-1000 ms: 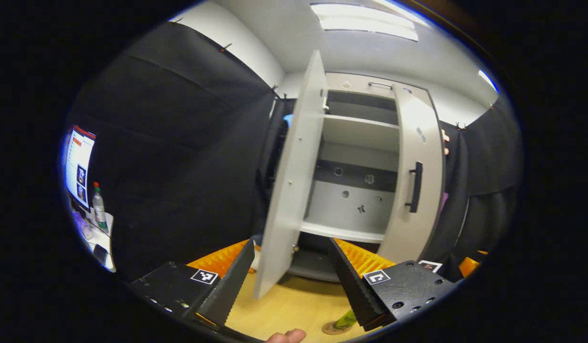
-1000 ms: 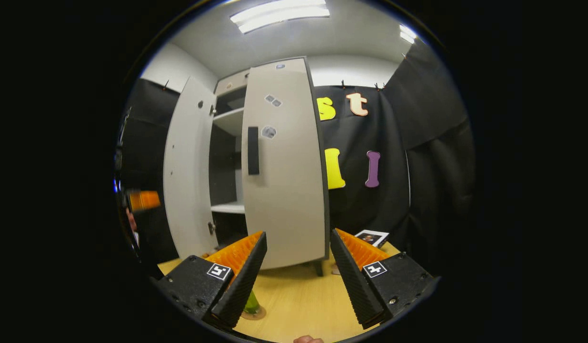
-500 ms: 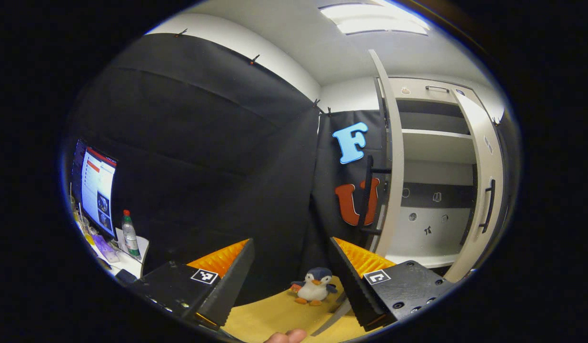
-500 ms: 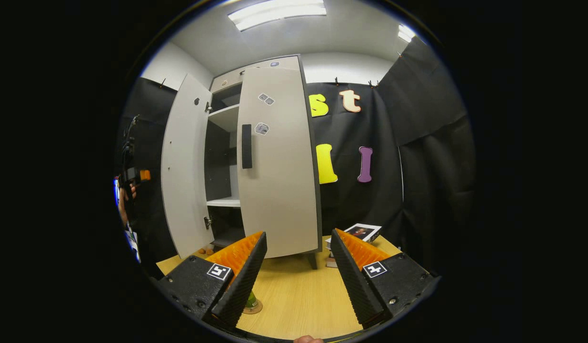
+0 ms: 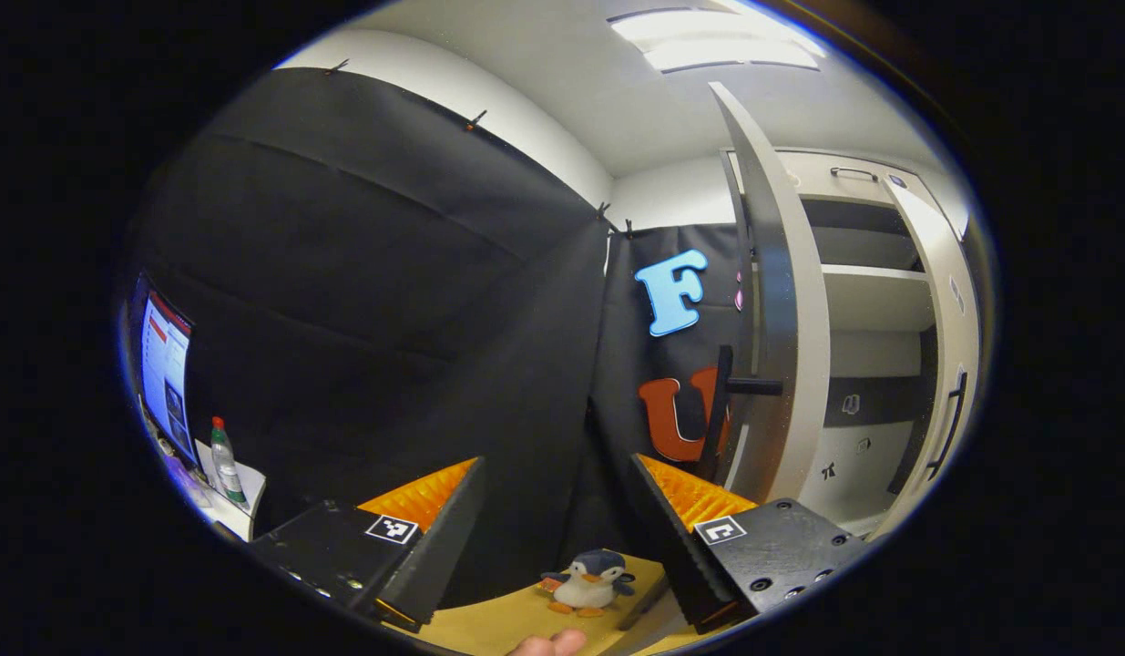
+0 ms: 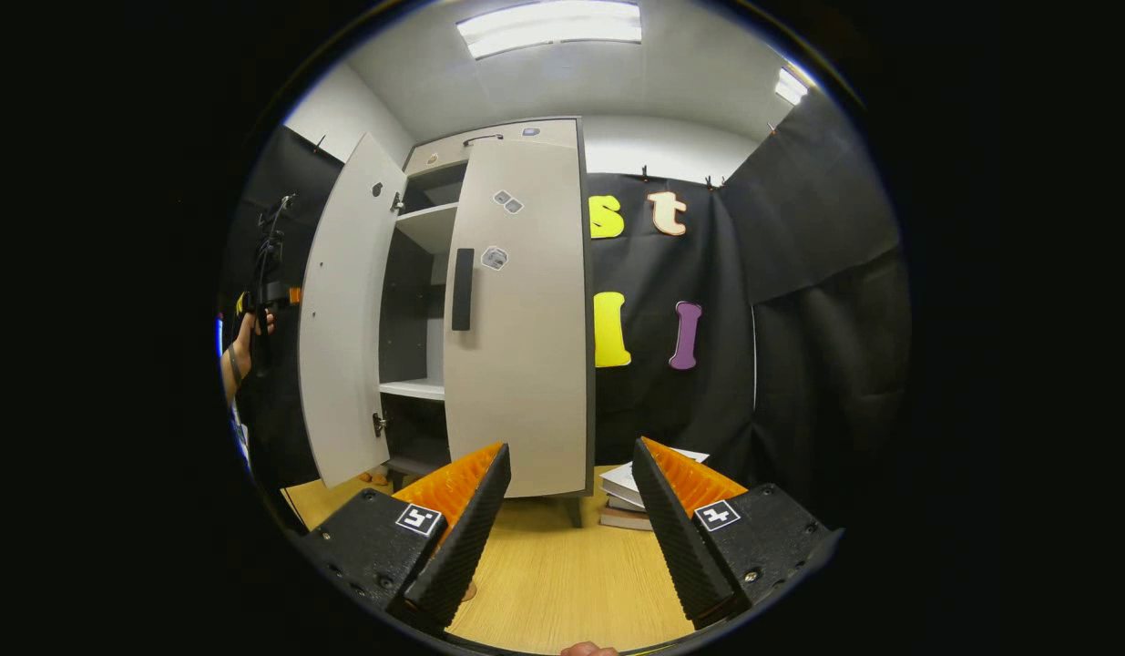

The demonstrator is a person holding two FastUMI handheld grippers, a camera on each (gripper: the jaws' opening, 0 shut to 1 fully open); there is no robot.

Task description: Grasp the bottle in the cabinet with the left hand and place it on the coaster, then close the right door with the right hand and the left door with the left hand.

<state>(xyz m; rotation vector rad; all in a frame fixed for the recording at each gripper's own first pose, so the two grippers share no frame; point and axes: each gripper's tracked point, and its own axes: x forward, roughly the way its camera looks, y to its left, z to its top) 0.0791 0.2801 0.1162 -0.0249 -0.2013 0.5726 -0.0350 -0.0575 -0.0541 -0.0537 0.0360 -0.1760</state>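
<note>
My left gripper (image 5: 556, 465) is open and holds nothing. It looks past the outer side of the white cabinet's left door (image 5: 773, 310), seen almost edge-on with its black handle (image 5: 740, 385) toward me. In the right gripper view that left door (image 6: 343, 310) stands wide open. A hand holds the left gripper (image 6: 287, 294) just left of the door. The right door (image 6: 521, 319) lies flat across the right half of the cabinet. My right gripper (image 6: 569, 448) is open over the wooden table (image 6: 562, 574), well short of the door. A sliver of the coaster (image 6: 469, 592) peeks out beside my left finger; the bottle is hidden.
A toy penguin (image 5: 585, 583) sits on the table by the left door's foot. A stack of books (image 6: 633, 499) lies right of the cabinet. Far left, a monitor (image 5: 164, 369) and a plastic bottle (image 5: 221, 453) stand on a side desk.
My left gripper swung left, from facing the cabinet's inside to the outer side of the left door. My right gripper drew back from the cabinet, and the bottle slid behind its finger.
</note>
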